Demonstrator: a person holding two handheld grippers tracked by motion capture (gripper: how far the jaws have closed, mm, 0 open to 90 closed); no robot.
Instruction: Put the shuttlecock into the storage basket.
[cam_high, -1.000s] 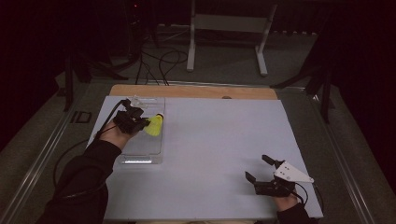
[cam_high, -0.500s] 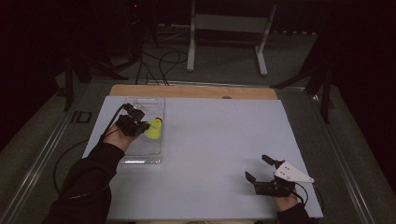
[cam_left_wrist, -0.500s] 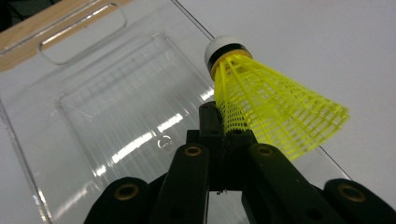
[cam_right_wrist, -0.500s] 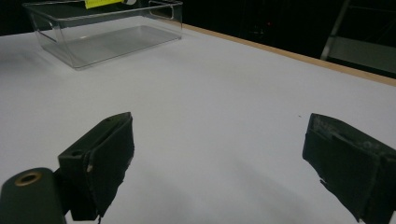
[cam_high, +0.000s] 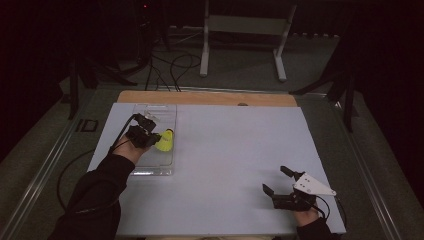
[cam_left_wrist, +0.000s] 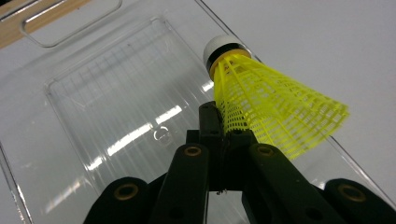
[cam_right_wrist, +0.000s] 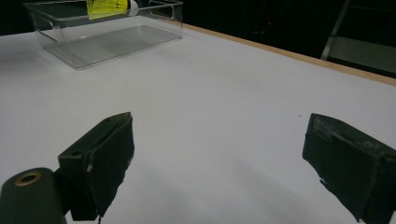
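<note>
A yellow shuttlecock (cam_high: 165, 140) with a white cork and a black band hangs over the clear plastic tray (cam_high: 159, 108) at the table's left. My left gripper (cam_high: 149, 137) is shut on the mesh skirt near its rim. In the left gripper view the shuttlecock (cam_left_wrist: 271, 107) points cork-first away from me, above the tray floor (cam_left_wrist: 107, 93), with the left gripper (cam_left_wrist: 225, 122) pinching its skirt. My right gripper (cam_high: 276, 180) rests open near the front right of the table. In the right gripper view, the right gripper (cam_right_wrist: 219, 154) has only bare table between its pads.
The white table top (cam_high: 240, 150) has a wooden strip (cam_high: 210, 98) along its far edge. Beyond it stand a metal stand (cam_high: 242, 30) and cables on the floor. The right gripper view shows the tray (cam_right_wrist: 107, 44) and the shuttlecock (cam_right_wrist: 109, 7) far off at top left.
My left gripper has drifted slightly toward the near side over the tray, carrying the shuttlecock. The right gripper has stayed put.
</note>
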